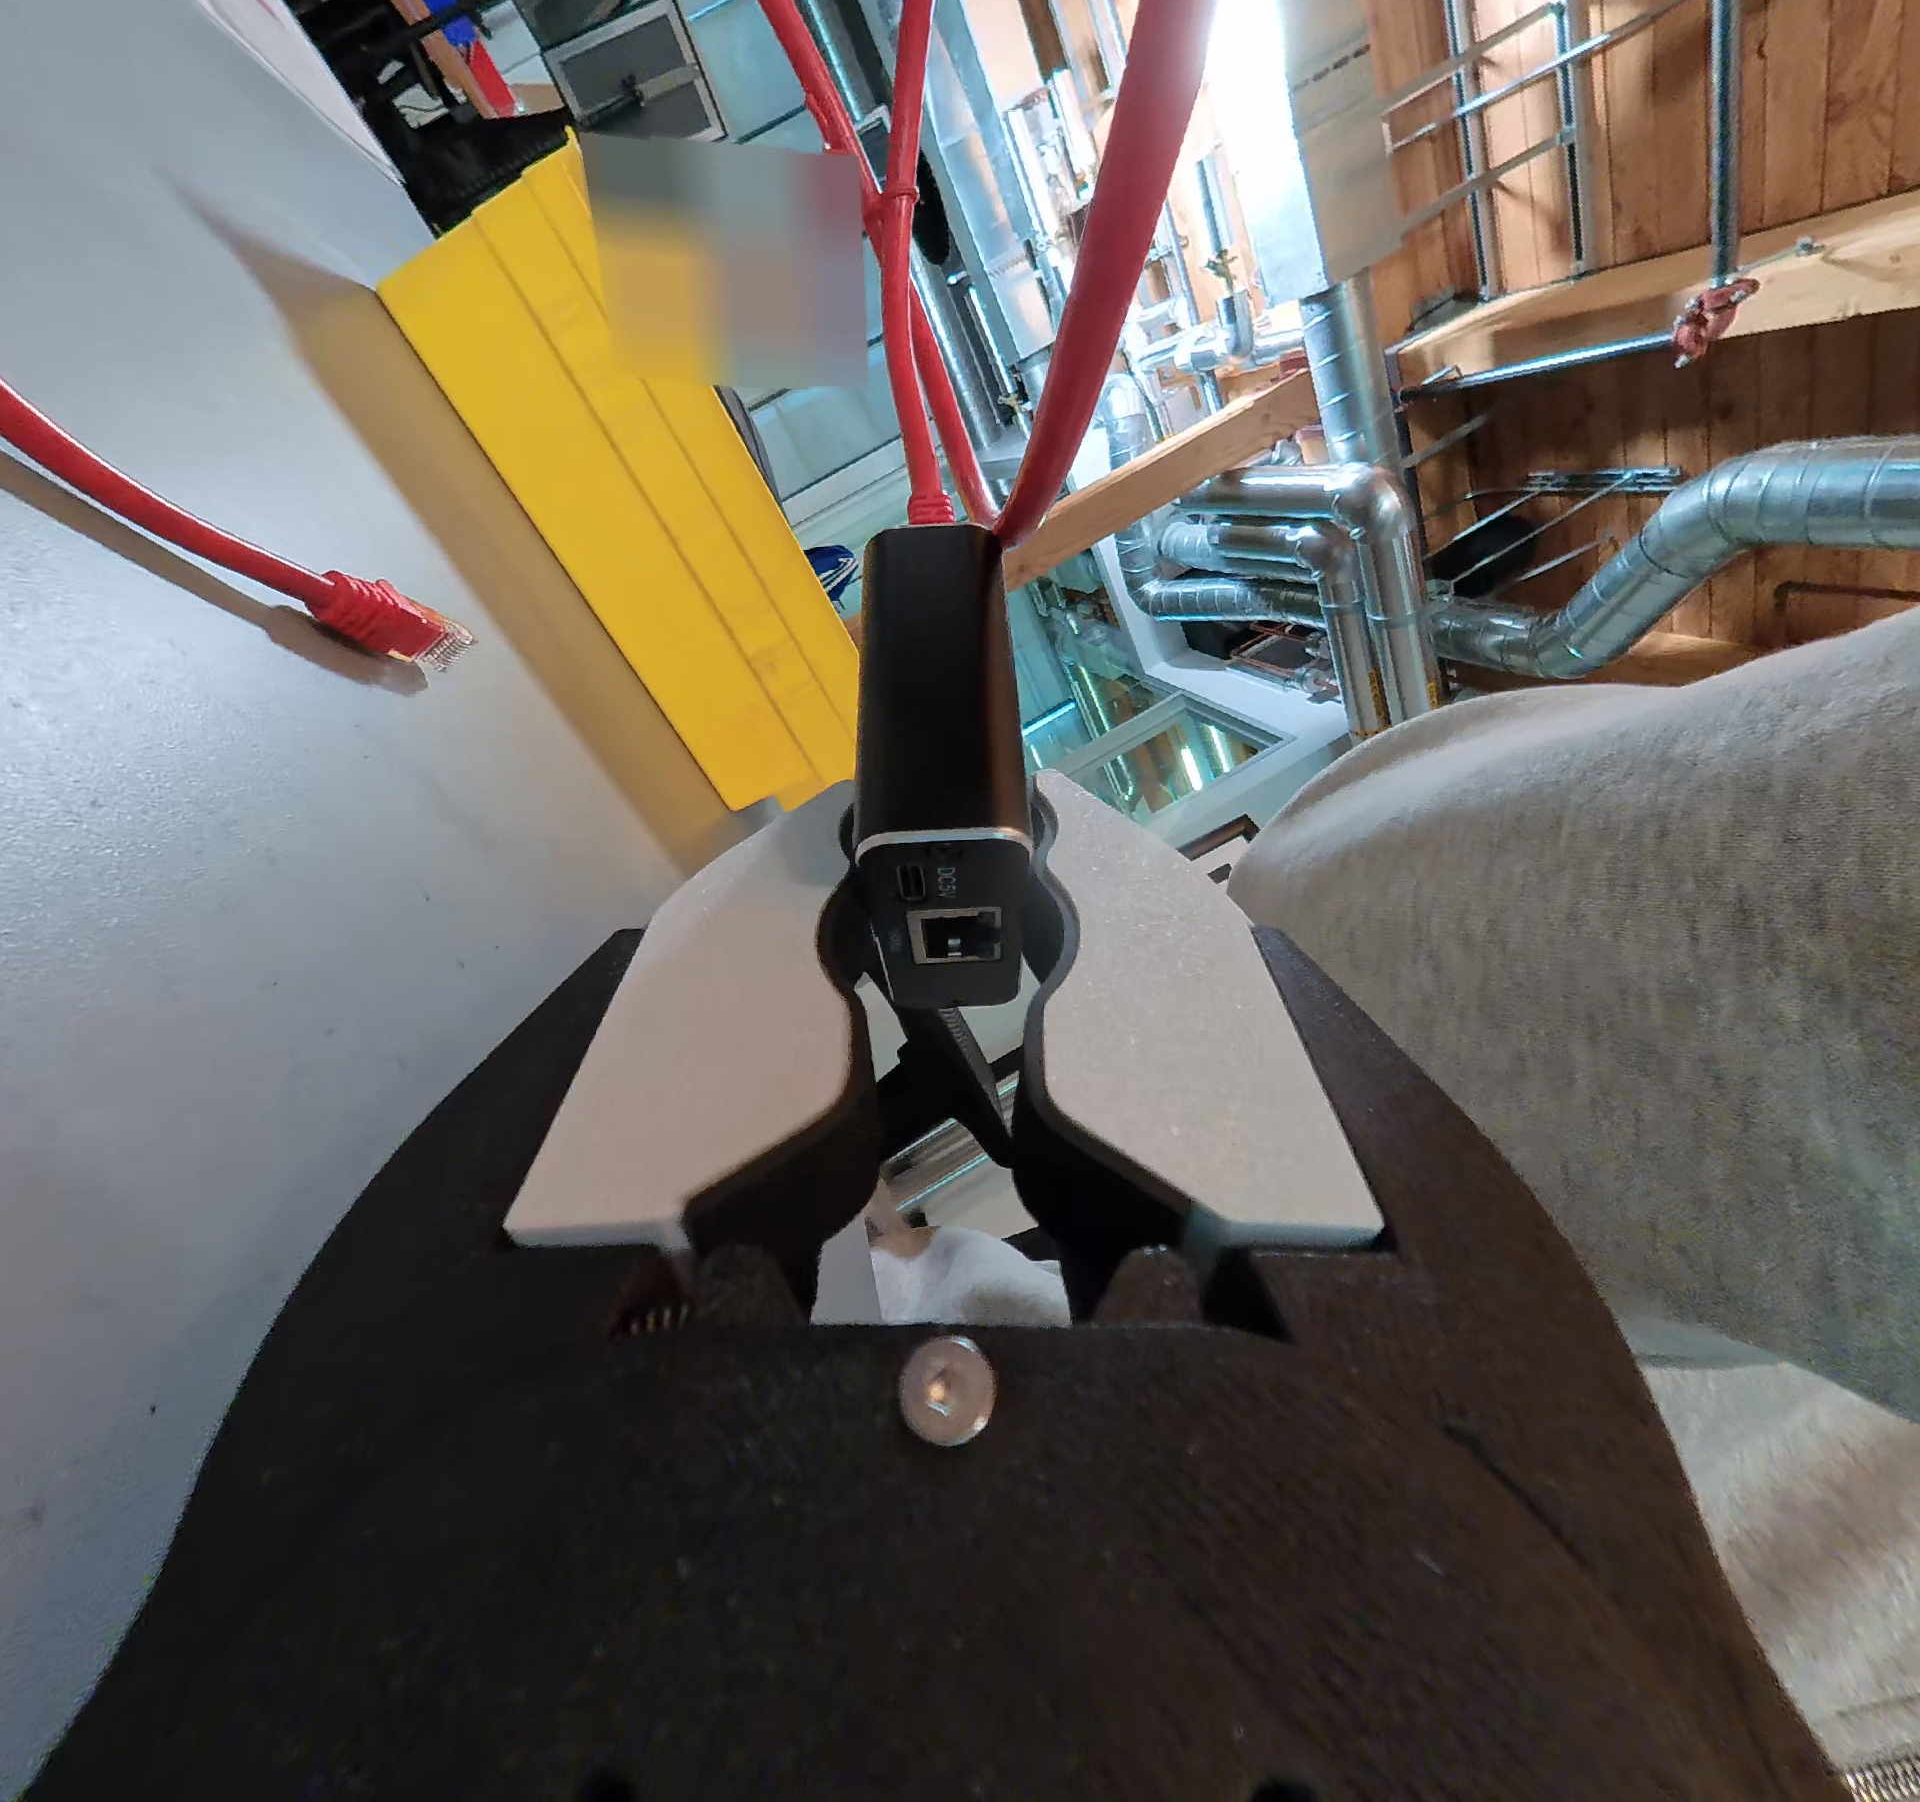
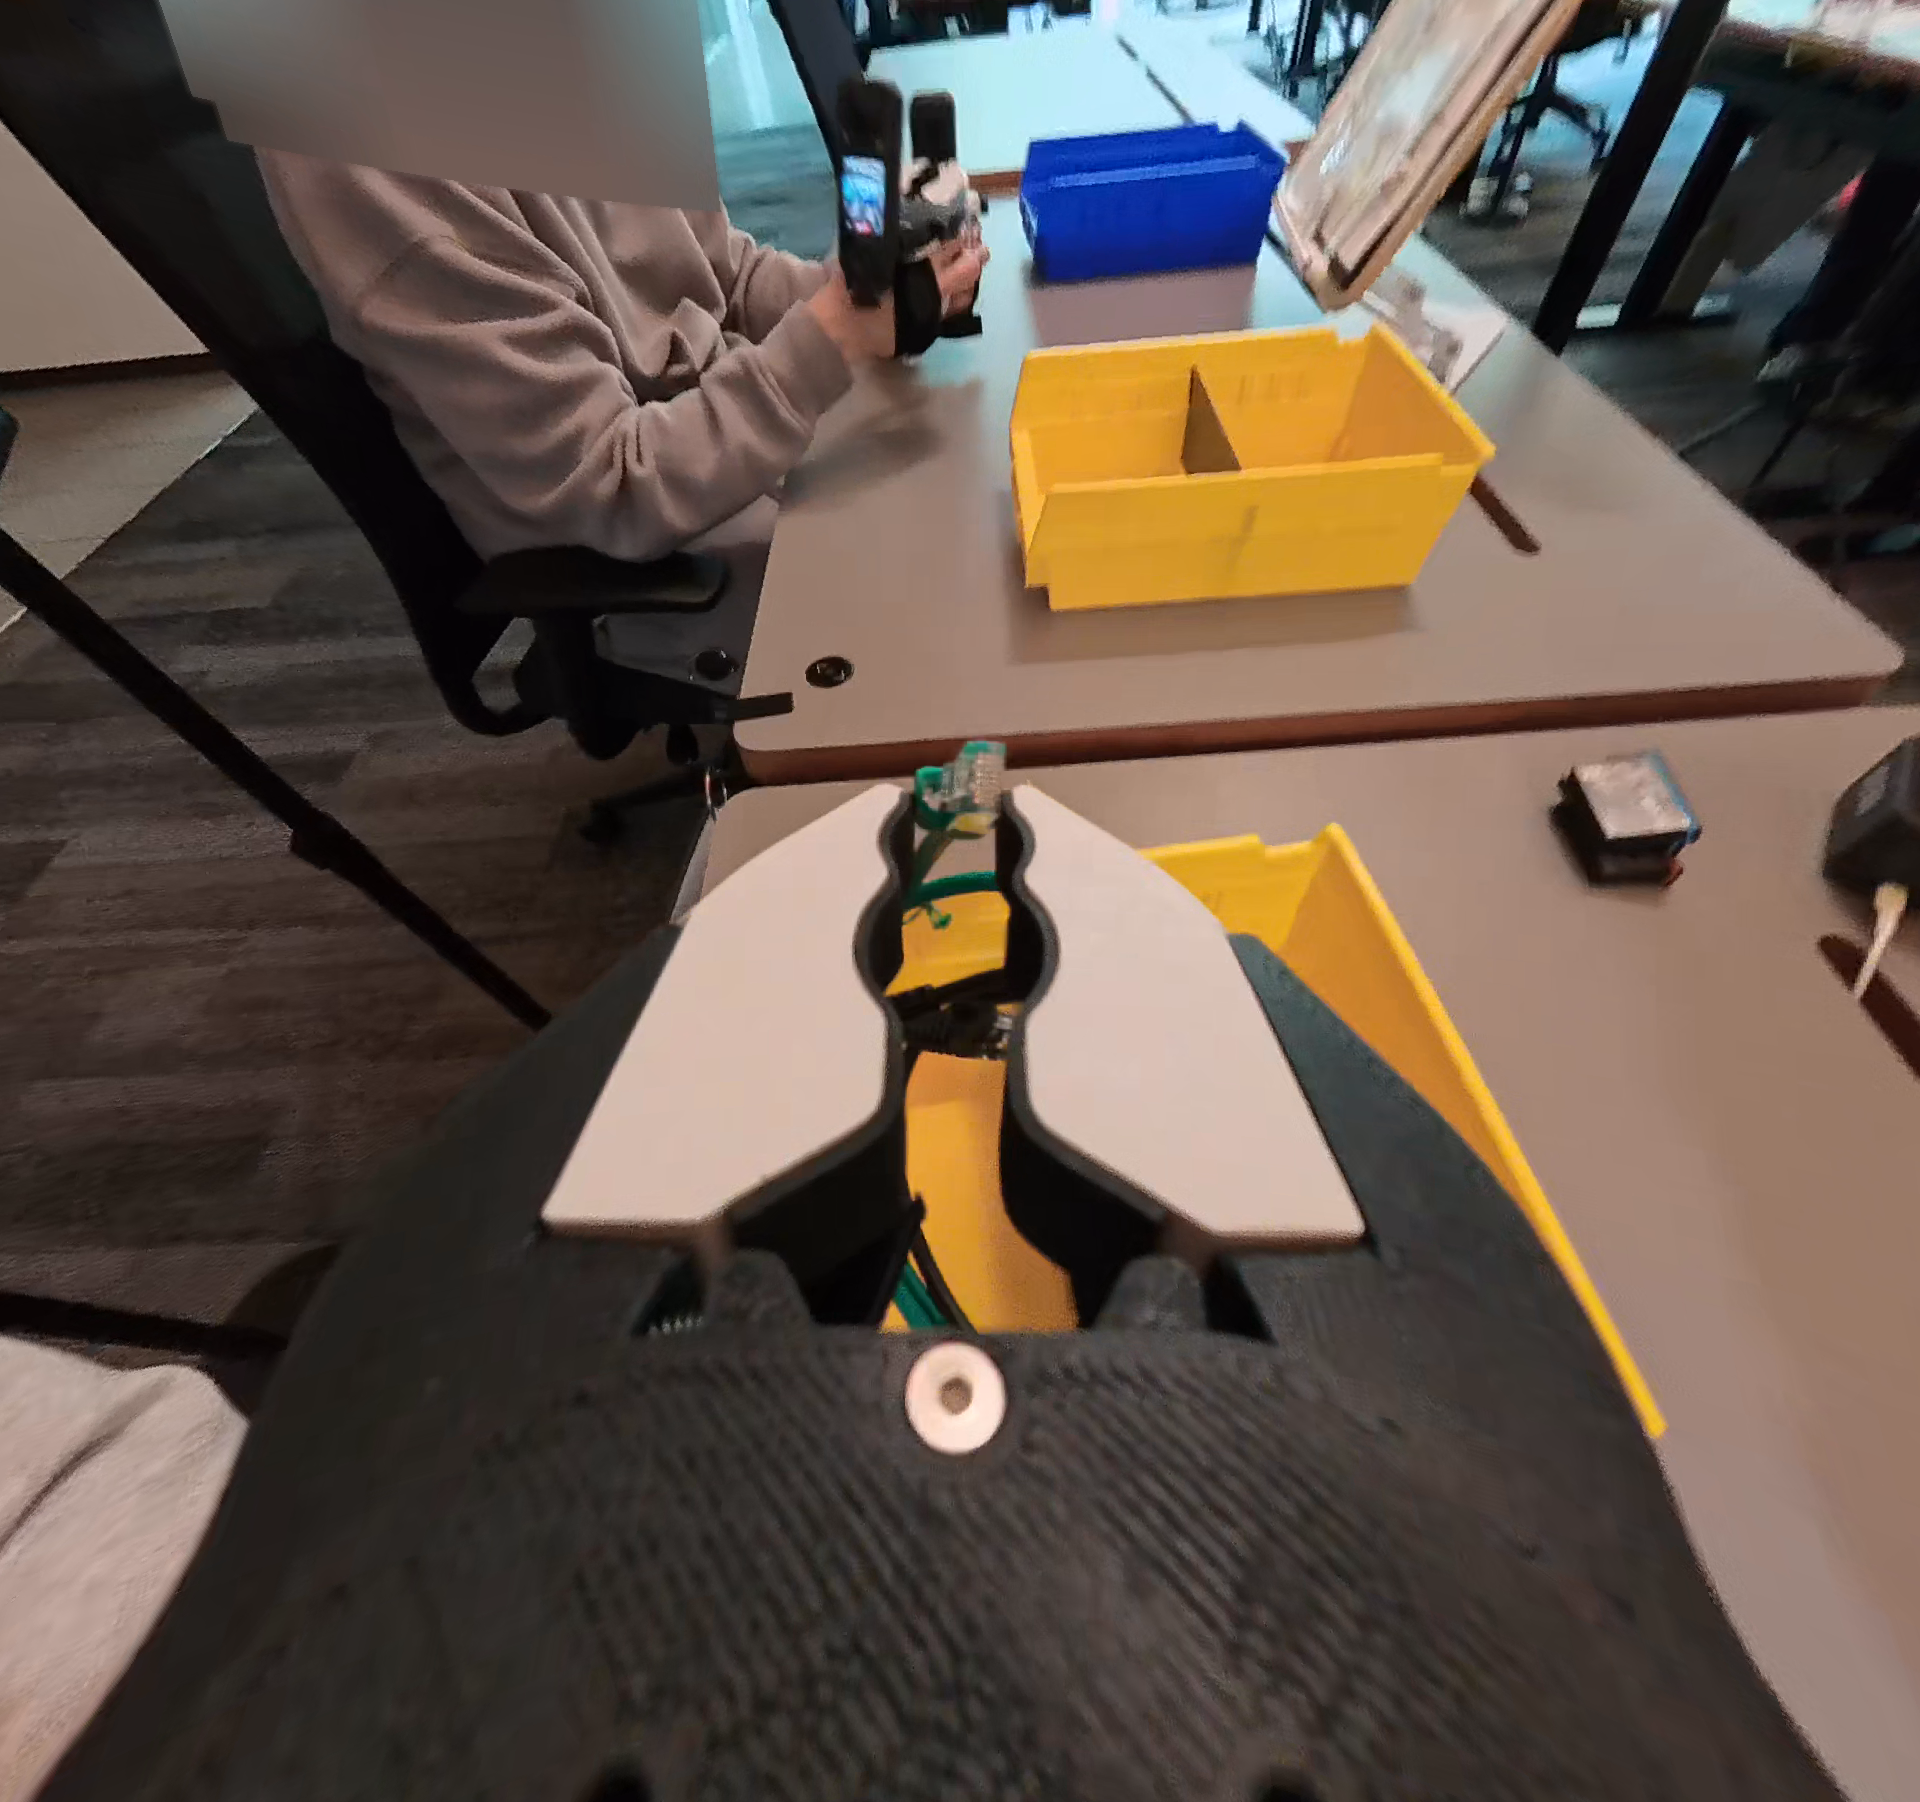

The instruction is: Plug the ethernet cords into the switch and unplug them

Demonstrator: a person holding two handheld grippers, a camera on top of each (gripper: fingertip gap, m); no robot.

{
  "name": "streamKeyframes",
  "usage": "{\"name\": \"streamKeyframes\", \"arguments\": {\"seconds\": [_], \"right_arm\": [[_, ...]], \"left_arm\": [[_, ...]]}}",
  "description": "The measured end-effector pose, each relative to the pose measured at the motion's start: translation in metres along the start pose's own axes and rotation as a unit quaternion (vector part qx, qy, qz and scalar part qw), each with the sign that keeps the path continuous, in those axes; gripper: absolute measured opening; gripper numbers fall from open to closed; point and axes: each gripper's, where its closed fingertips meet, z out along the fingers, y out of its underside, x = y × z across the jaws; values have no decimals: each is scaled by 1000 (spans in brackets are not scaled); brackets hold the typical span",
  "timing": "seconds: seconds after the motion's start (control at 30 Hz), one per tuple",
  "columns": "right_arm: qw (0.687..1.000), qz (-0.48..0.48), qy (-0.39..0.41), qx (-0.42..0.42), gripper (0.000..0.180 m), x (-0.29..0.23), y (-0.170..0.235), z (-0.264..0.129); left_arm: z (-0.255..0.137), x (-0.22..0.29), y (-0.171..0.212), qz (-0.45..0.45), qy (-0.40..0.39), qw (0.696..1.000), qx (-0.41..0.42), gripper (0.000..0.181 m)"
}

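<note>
My left gripper (image 1: 940,827) is shut on a black switch (image 1: 935,703) and holds it off the table, pointing away from the camera. Its near end shows one empty port. Red ethernet cords (image 1: 1091,277) run out of its far end. Another red cord's plug (image 1: 400,618) lies loose on the grey table (image 1: 208,817) at the left. My right gripper (image 2: 958,796) is shut on a green ethernet cord's plug (image 2: 966,778), whose clear tip sticks out past the fingertips. The green cord (image 2: 940,885) hangs down between the fingers into a yellow bin (image 2: 1382,983), where a black plug (image 2: 961,1025) also shows.
A yellow bin (image 1: 623,505) stands beside the switch in the left wrist view. A grey sleeve (image 1: 1610,973) fills the right side. In the right wrist view, a second divided yellow bin (image 2: 1236,495), a blue bin (image 2: 1143,199), a seated person (image 2: 540,350) and small black devices (image 2: 1626,817) are around.
</note>
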Motion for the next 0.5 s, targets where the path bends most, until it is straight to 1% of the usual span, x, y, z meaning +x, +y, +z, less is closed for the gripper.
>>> {"name": "streamKeyframes", "arguments": {"seconds": [0.13,0.33,0.43,0.5], "right_arm": [[997,-42,32,47,14,5,-18,-2],[990,-45,65,119,14,16,-51,-10],[991,-41,65,111,15,22,-51,-7],[988,-42,69,130,15,26,-55,-11]], "left_arm": [[0,0,0,-1,1,1000,0,25],[0,1,0,-1,1,1000,0,25],[0,1,0,-1,0,1000,0,25],[0,1,0,0,0,1000,0,25]]}}
